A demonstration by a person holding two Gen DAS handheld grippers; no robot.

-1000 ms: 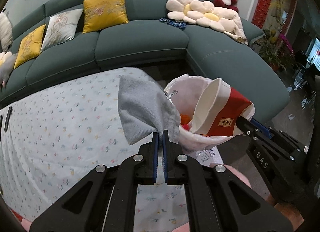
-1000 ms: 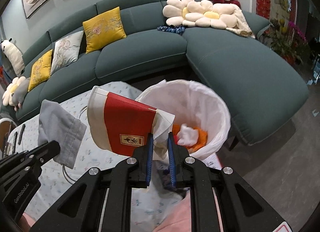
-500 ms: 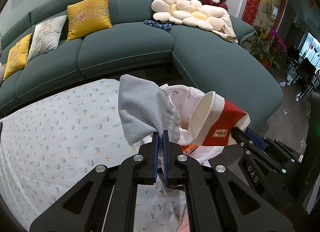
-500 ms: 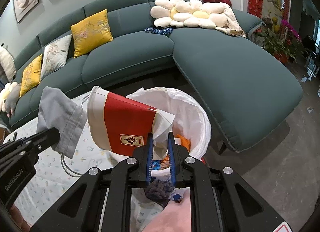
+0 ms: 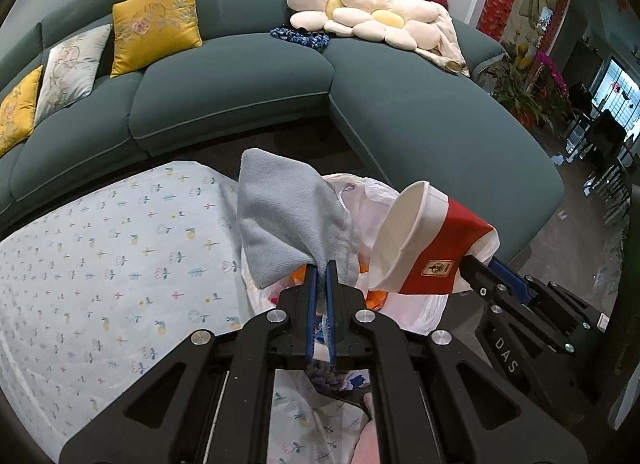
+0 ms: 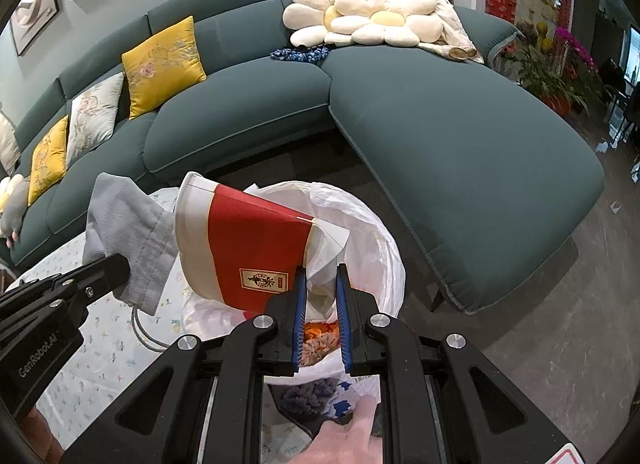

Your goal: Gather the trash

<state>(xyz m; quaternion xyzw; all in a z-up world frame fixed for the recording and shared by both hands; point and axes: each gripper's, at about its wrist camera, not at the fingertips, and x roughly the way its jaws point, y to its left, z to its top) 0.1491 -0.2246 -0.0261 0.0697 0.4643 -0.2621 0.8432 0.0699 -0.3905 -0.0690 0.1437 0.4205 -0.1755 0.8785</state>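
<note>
Left gripper (image 5: 320,268) clamped tight on a corner of the grey cloth (image 5: 288,216), jaws nearly touching, cloth standing up and fanning out ahead of the tips. Right gripper (image 6: 322,278) pinched on the crumpled base of the red-and-white paper cup (image 6: 244,248), narrow gap between the pads, white paper bunched in it. Cup lying sideways, long axis across the right wrist view, open mouth pointing toward the left gripper. Directly under and just beyond both grippers: trash bin with white liner (image 6: 376,232), orange and mixed scraps already inside. Key relation: cup base sitting over the bin opening, cup mouth overhanging the near-left rim; cloth hanging above the bin's left edge, partly over the floral-print worktop (image 5: 100,264). Right side better placed for a drop, judging by overlap with the opening; left probably needing a small shift toward bin centre first. Risk: cloth catching the liner rim or landing on the worktop. Beyond the bin: dark floor, then teal sectional sofa (image 5: 400,104) with yellow cushions and flower pillows.
</note>
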